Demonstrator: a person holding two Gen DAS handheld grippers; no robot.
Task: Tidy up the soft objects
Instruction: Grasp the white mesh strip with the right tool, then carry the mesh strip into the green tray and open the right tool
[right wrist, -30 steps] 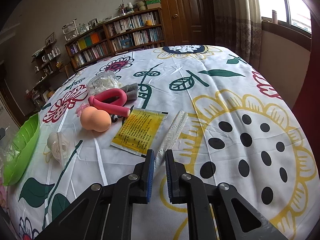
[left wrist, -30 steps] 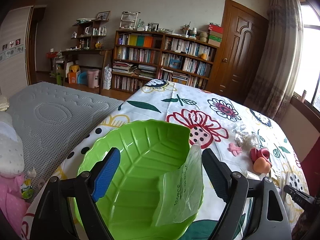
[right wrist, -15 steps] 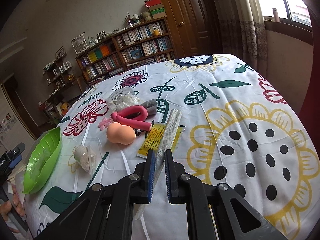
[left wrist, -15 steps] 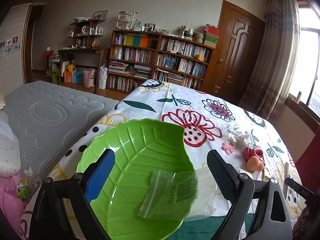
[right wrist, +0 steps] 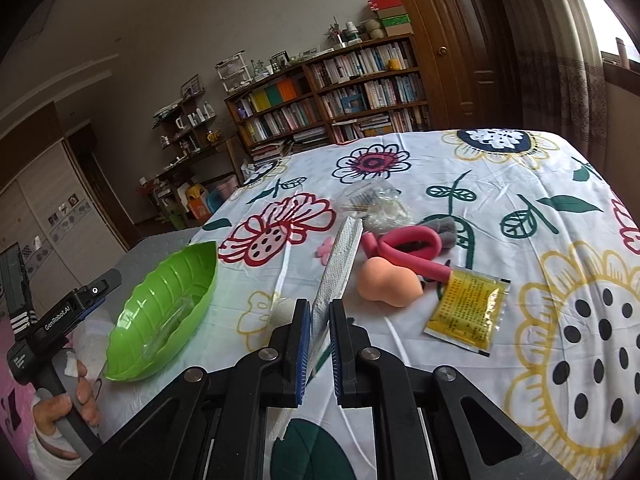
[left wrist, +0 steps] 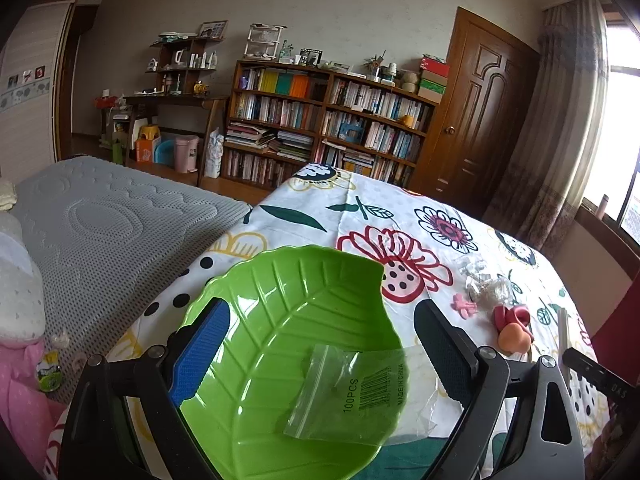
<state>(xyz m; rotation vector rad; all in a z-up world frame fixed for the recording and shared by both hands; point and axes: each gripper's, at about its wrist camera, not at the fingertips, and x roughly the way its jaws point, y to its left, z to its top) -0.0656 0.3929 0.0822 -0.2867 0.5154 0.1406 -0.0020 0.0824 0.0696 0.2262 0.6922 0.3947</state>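
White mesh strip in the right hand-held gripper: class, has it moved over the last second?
Yes. The white mesh strip lay on the tablecloth beside the yellow sachet; now it stands lifted, clamped in the right hand-held gripper, left of it.

Bright colours on a flower-printed white tablecloth (right wrist: 500, 184).

Printed with red, yellow and dark blue flowers, green leaves and black dots. Near its edge, a lime-green leaf-veined dish (left wrist: 288, 320); inside, a clear bag (left wrist: 352, 392) with black barcode print. Beyond the dish: a peach sponge (right wrist: 388, 284), a pink looped tube (right wrist: 404, 244), a yellow sachet (right wrist: 468, 308), a grey cloth (right wrist: 444, 228). White mesh strip (right wrist: 336, 272) between blue pads (right wrist: 305, 344).
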